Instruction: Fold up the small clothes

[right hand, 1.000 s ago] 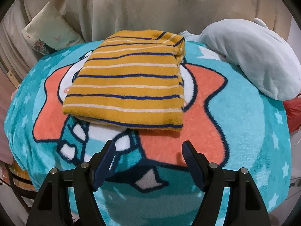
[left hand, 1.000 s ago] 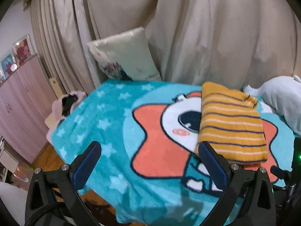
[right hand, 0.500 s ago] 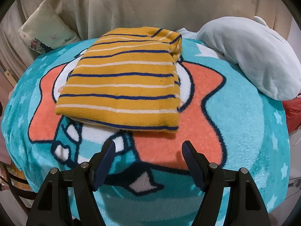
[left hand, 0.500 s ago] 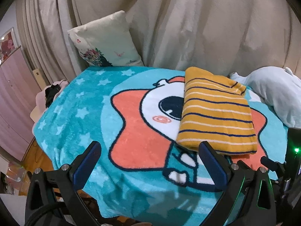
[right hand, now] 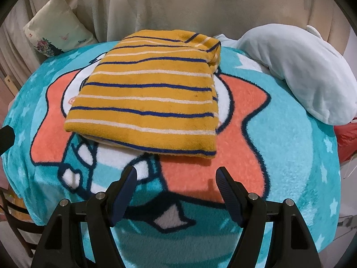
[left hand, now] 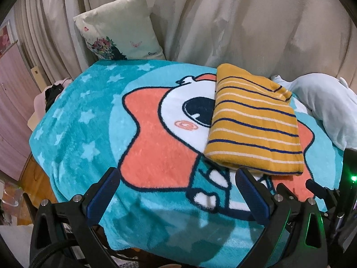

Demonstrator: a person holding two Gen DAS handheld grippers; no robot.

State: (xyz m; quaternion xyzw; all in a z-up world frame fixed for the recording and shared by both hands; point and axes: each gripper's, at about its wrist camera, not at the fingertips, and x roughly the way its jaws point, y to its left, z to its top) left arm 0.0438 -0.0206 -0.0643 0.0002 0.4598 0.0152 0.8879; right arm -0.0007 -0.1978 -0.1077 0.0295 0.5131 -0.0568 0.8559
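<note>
A teal fleece blanket (left hand: 78,120) with pale stars and an orange cartoon star figure covers the surface. A floral cushion (left hand: 120,31) leans against beige curtains (left hand: 223,17) behind it. A pale blue plush toy (right hand: 296,71) lies on the blanket's right edge.

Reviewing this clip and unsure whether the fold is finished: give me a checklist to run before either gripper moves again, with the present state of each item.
1. Left gripper free of cloth: ok, jaws apart, nothing between them.
2. Right gripper free of cloth: ok, jaws apart and short of the garment's near edge.
3. Striped garment folded into a compact rectangle: ok, layers stacked, near edge fairly even.
4. Far right corner tidy: not ok, a bunched piece sticks up there.
5. Garment fully supported on the blanket: ok, it lies inside the edges.
6. White plush touching the garment: cannot tell; they look very close at the far corner.
</note>
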